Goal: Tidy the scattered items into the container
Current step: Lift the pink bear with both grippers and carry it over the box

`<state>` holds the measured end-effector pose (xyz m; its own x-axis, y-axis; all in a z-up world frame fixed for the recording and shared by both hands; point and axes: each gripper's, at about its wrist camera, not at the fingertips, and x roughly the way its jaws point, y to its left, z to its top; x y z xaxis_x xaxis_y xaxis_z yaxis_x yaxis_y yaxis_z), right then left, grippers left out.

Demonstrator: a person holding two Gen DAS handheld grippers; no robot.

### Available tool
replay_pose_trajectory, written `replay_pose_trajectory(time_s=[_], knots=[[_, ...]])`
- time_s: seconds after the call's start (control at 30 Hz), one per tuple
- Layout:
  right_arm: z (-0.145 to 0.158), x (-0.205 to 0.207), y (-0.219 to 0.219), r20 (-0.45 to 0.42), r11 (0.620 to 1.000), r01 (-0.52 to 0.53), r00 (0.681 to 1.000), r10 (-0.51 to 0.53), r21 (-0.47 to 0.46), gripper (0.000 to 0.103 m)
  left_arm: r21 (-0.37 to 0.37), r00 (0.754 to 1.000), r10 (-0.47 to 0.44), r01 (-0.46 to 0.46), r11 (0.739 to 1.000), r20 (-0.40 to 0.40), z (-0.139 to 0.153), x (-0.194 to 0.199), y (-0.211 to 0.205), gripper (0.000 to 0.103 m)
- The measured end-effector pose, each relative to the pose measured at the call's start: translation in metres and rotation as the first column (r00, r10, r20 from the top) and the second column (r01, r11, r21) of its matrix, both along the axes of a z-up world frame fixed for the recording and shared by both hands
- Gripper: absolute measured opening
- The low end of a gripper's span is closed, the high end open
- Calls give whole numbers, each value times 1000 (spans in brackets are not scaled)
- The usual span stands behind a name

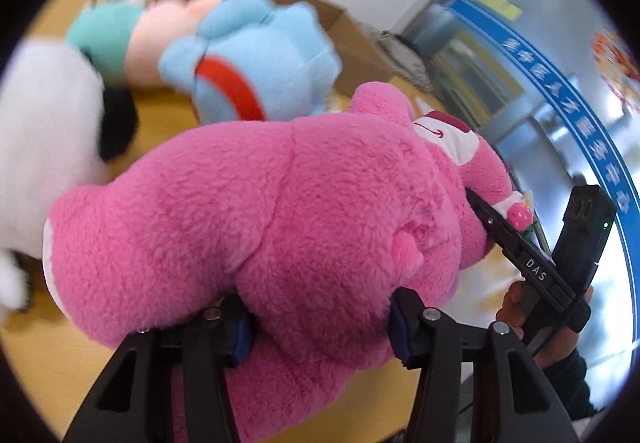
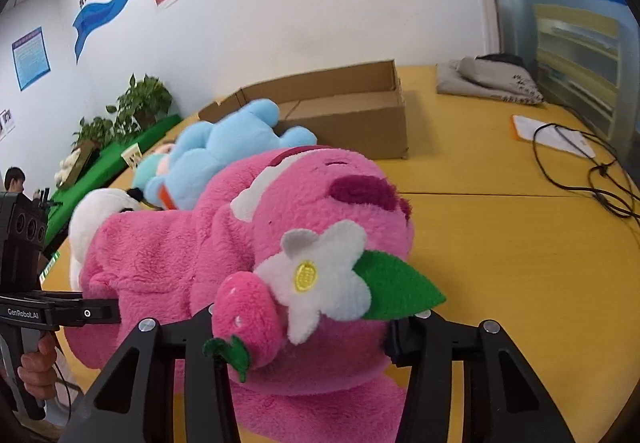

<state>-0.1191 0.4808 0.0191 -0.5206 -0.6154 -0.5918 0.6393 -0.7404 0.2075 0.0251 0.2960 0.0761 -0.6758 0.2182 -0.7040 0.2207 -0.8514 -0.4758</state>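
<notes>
The yellow worktop [image 2: 500, 255] fills the lower scene, a seam running across it. A white wall rises behind it with a blue ribbon graphic and Chinese characters too small to make out fully; a blue band with more characters crosses the glass at the right.

One open cardboard box [image 2: 352, 115] lies on the worktop near the wall, its inside showing no toys.

Four plush toys can be counted. The largest, a pink bear [image 1: 280, 211], is nearest both cameras with its head toward the right gripper. Behind it lie a white toy with a black patch [image 1: 48, 111], a light blue toy with a red collar [image 1: 256, 63] and a mint-and-peach toy [image 1: 120, 31], all bunched together just beside the box and outside it.

The left gripper [image 1: 320, 327] has its fingers closed onto the bear's body, fur bulging between the pads. The right gripper [image 2: 304, 339] has its fingers pressed into the bear's head by the strawberry-and-flower ornament [image 2: 316, 283]. Each gripper appears in the other's view: one black arm reads "DAS", the other "GenRobot.AI".

A folded grey cloth [image 2: 488, 79] sits at the far corner, a white sheet [image 2: 552, 135] and one black cable [image 2: 592, 171] to the right. Two potted plants [image 2: 132, 107] stand on a green surface at the left.
</notes>
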Motion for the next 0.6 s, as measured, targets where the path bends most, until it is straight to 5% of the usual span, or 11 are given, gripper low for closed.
replay_pose_trajectory(time_s=[0.23, 0.37, 0.6], knots=[[110, 28, -8, -226, 989, 37, 972, -69, -145, 51, -174, 969, -79, 38, 984, -236, 133, -2, -39, 52], [184, 23, -41, -381, 977, 3, 920, -86, -214, 51, -262, 947, -107, 26, 965, -302, 210, -25, -77, 52], [277, -26, -99, -476, 948, -29, 869, -133, -317, 51, -392, 911, -182, 24, 920, -369, 316, -92, -126, 52]])
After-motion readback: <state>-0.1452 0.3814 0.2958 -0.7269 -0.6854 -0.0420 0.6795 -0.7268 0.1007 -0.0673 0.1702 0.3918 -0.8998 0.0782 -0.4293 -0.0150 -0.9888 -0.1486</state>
